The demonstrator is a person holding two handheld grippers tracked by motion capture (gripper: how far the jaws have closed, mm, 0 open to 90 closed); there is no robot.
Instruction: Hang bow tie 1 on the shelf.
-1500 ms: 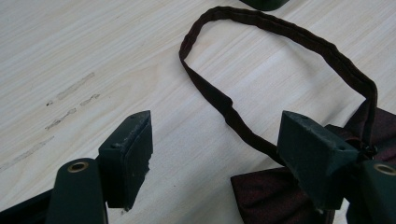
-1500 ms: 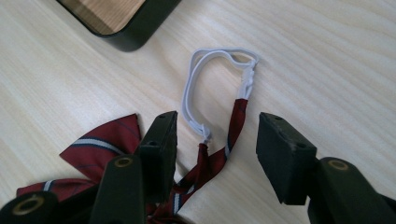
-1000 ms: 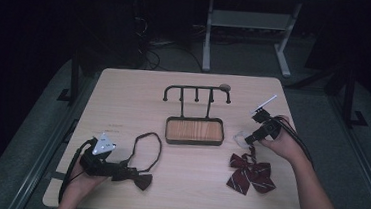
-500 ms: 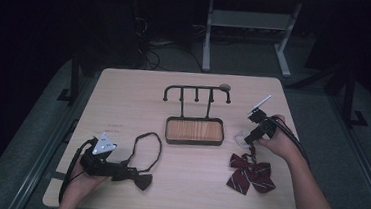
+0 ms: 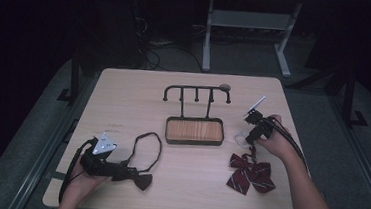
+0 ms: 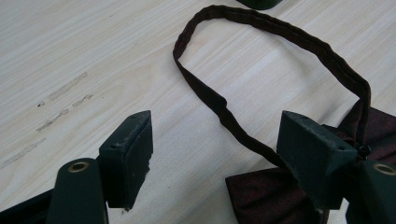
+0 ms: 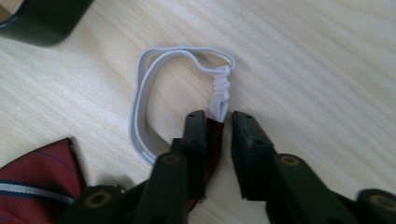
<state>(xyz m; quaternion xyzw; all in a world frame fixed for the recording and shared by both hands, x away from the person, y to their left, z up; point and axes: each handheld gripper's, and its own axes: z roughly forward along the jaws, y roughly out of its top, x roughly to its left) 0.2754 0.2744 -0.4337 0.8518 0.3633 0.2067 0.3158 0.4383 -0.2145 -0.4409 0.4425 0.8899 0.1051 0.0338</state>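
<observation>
At 7 o'clock on the table point(image 5: 124, 89), nearest you, your left gripper point(image 5: 127, 171) lies low over the wood with its jaws spread wide apart, holding nothing. In the left gripper view the dark bow tie point(image 6: 261, 196) sits between and just past the jaws, its right wing tucked behind the right jaw, and its dark neck strap point(image 6: 261, 28) loops away toward 12 o'clock, flat on the wood.

At 4 o'clock lies the red striped bow tie point(image 5: 251, 172), wings spread, just beside your right hand point(image 5: 276, 141). Above it, at 3 o'clock, your right gripper point(image 5: 252, 135) points down at the tabletop. In the right gripper view its jaws stand close together with a narrow gap left, a dark red strip point(image 7: 214, 135) of the tie's band lying against the inner face of the left jaw; whether it is pinched, you cannot tell. The white elastic loop point(image 7: 144, 93) runs out from the knot point(image 7: 220, 86) just ahead of the jaw tips and lies flat.

Farther off, at the centre, stands the black rack point(image 5: 197, 93) with its wooden tray base point(image 5: 194, 131).
</observation>
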